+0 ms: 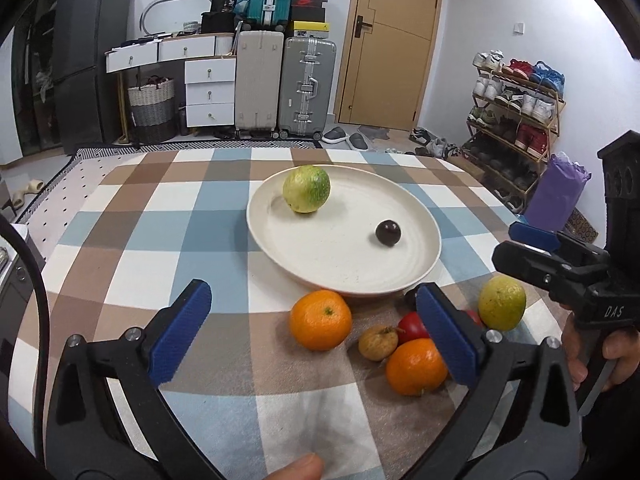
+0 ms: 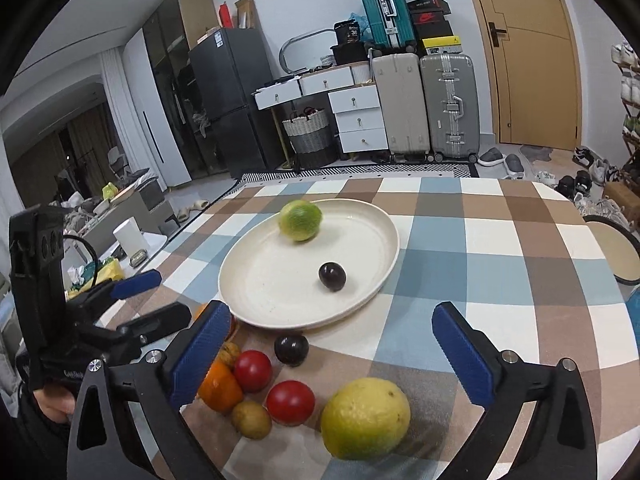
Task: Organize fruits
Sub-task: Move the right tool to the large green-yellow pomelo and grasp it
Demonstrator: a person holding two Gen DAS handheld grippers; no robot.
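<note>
Both grippers wide open, empty — next fruit due

Right gripper (image 2: 332,356): close squarely on the yellow-green fruit (image 2: 365,417) just below its fingertips — probably a lemon — for the plate (image 2: 256,280).

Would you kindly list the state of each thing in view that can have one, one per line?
left gripper: open, nothing between its fingers
right gripper: open, holding nothing
plate: upright on the table, holding two fruits
green citrus: on the plate
dark round fruit: on the plate
two oranges: on the cloth, off the plate
yellow-green citrus: on the cloth, off the plate
door: closed
</note>
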